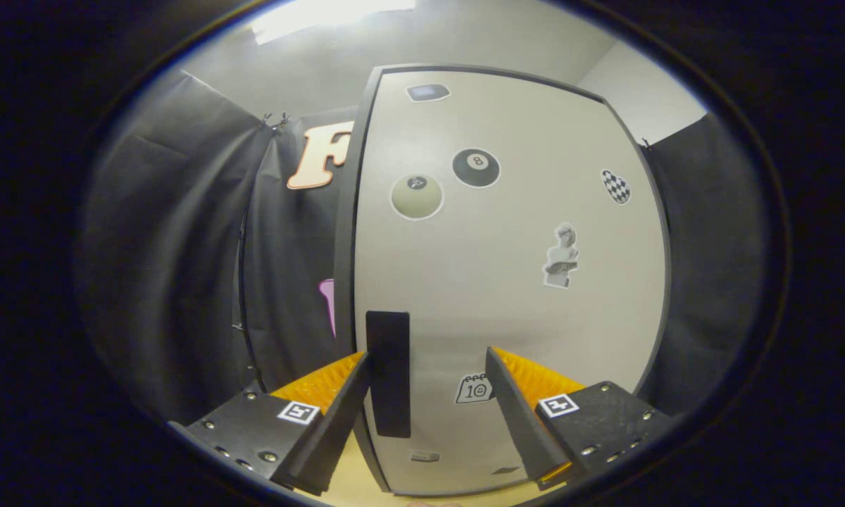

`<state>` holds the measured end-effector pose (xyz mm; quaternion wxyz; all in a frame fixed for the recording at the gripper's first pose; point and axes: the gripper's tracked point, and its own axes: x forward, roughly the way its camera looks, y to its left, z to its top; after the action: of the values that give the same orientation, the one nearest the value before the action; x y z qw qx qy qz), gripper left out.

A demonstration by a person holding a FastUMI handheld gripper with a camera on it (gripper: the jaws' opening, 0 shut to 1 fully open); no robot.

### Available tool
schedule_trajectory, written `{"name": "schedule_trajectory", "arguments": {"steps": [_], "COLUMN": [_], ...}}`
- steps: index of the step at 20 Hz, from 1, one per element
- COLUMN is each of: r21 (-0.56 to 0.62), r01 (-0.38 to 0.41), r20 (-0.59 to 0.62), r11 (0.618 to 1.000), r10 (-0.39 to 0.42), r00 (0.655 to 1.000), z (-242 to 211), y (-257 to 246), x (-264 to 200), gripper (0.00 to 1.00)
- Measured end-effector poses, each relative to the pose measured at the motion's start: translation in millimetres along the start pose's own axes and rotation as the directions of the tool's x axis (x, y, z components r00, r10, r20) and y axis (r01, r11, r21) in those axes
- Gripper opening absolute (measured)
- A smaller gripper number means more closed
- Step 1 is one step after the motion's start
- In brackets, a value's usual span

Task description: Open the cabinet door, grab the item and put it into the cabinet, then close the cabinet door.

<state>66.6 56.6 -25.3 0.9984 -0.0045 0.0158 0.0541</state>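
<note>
A tall pale cabinet door [507, 282] with a dark frame stands shut right ahead of me, covered with several stickers. Its black upright handle [389, 373] sits near the door's left edge. My gripper [429, 355] is open, close to the door. The handle lies between the fingers, right next to the left fingertip [355, 366], while the right fingertip [496, 362] stands well apart from it. I cannot tell whether the left finger touches the handle.
Black cloth walls [183, 267] hang to the left and right of the cabinet. A light wooden surface [352, 486] shows below the door between the fingers. A white wall and a ceiling lamp [324, 17] are above.
</note>
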Motion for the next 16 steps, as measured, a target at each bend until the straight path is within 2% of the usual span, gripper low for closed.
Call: {"name": "schedule_trajectory", "arguments": {"steps": [2,4,6,8,10,14,15,16], "r21": [0.011,0.016,0.013,0.032,0.009,-0.061,-0.072,-0.045], "r01": [-0.001,-0.003,-0.015,-0.04,-0.028,-0.033,-0.064,-0.045], "r20": [-0.004,-0.007,0.0,-0.018,-0.004,-0.007,-0.01,-0.001], "r11": [1.0,1.0,1.0,0.999,1.0,0.998,0.995,0.998], "r10": [0.001,0.003,0.015,0.041,0.028,0.033,0.063,0.045], "r00": [1.0,1.0,1.0,0.999,1.0,0.999,0.998,0.999], "z": [-1.3,-1.8,-2.0,-7.8,-6.1,-14.5,-18.2,-12.7], "y": [1.0,4.5,8.3,18.5,20.2,21.7,25.9,23.9], "x": [0.4,-0.2,3.6,-0.6,-1.5,-2.2,-1.7,-15.8], "gripper": [0.97,0.88,0.85,0.61,0.37,0.37,0.37,0.37]}}
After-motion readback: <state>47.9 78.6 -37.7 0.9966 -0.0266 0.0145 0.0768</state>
